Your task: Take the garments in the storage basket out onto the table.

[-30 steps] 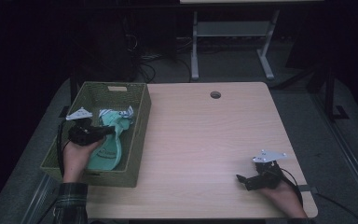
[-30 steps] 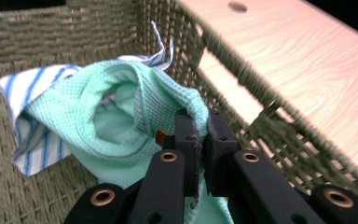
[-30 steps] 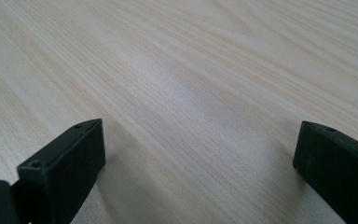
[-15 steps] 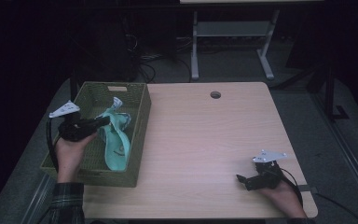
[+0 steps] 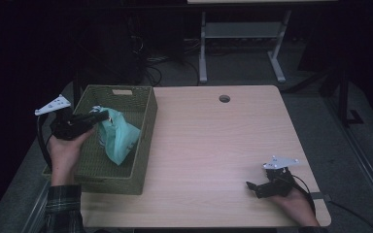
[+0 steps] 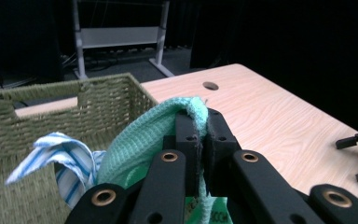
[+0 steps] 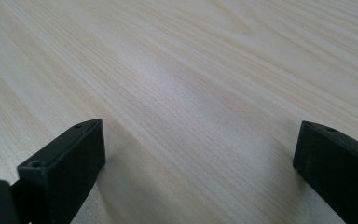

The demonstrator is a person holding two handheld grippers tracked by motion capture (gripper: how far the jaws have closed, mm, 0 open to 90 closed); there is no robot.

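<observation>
Green cloth pinched over the basket

Jaws of the left gripper (image 5: 97, 118) are pressed together on a fold of the green cloth (image 5: 119, 138); in the left gripper view the fabric (image 6: 168, 121) drapes over both tips. The cloth hangs from the gripper above the inside of the basket (image 5: 143, 145), its lower end down among the wicker walls. A blue-striped cloth (image 6: 63, 156) lies in the basket just beside the green one. The basket stands at the left edge of the table (image 5: 213, 145). Near the table's front right corner the right gripper (image 5: 253, 187) rests low over bare wood, well apart from the basket, with its jaws spread wide and nothing between them.
</observation>
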